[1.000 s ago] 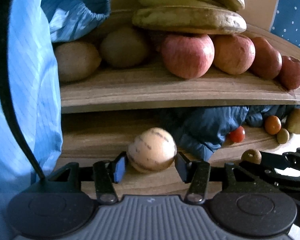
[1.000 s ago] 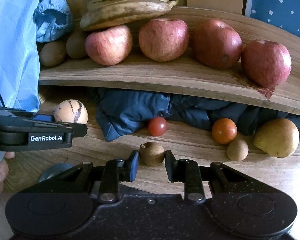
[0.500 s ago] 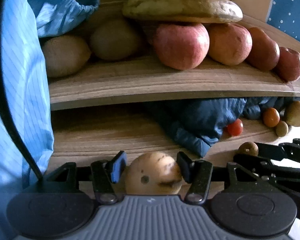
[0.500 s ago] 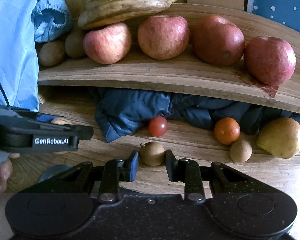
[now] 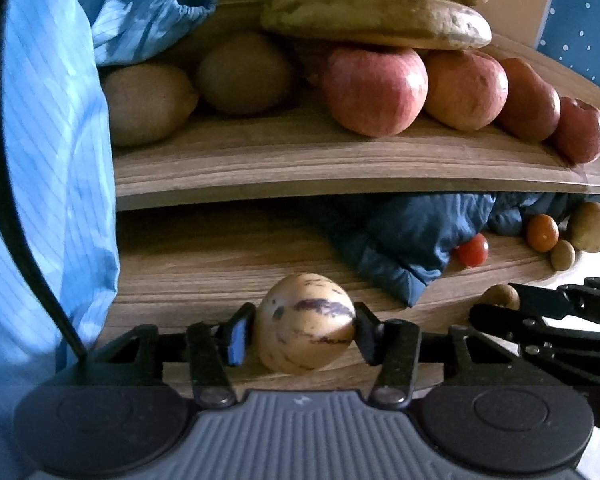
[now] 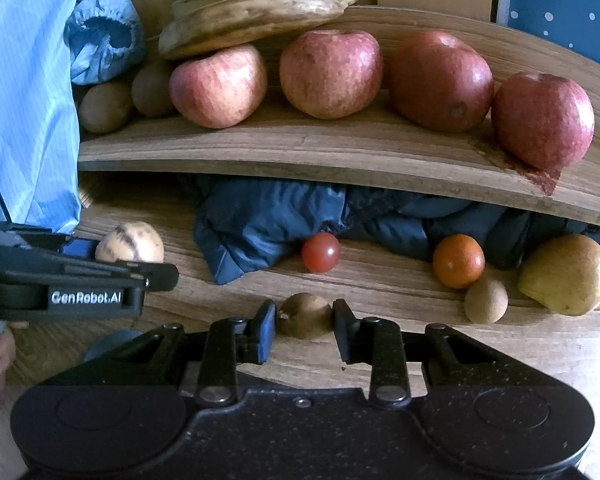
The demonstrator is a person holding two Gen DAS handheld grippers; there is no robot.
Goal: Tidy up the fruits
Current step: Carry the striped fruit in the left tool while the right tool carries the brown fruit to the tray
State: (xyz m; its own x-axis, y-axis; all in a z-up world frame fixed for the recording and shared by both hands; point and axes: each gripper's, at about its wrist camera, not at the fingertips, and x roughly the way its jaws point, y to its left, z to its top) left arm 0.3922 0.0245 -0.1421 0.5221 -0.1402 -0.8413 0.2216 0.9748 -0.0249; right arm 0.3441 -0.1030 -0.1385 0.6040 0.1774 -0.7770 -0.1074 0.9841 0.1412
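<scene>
Wood grain runs under everything we see: a lower wooden board (image 6: pixel 380 292) near us and a curved upper shelf (image 6: pixel 340 152) above and behind it, with a dotted blue panel (image 6: pixel 560 4) at far right. On the far left a person's light blue sleeve (image 5: pixel 52 160) fills the edge of our left view and shuts off that side.

On the upper shelf, left to right, we see two brown kiwis (image 6: pixel 104 106), a row of four red apples (image 6: pixel 330 74), and bananas (image 6: pixel 256 12) stacked on top at the left. Between the shelf and the board a dark blue cloth (image 6: pixel 268 228) is bunched, taking up much of the back.

Our left gripper (image 5: pixel 300 334) is closing its jaws on a pale streaked round fruit (image 5: pixel 306 322) near the board's front left; both pads touch its sides. Our right gripper (image 6: pixel 304 330) is clamped on a small brown fruit (image 6: pixel 305 316) at the near middle of the board. Farther right lie a cherry tomato (image 6: pixel 321 252), a small orange (image 6: pixel 458 261), a second small brown fruit (image 6: pixel 486 301) and a yellow pear (image 6: pixel 566 274), near one another. Bare board lies open between the two grippers.
</scene>
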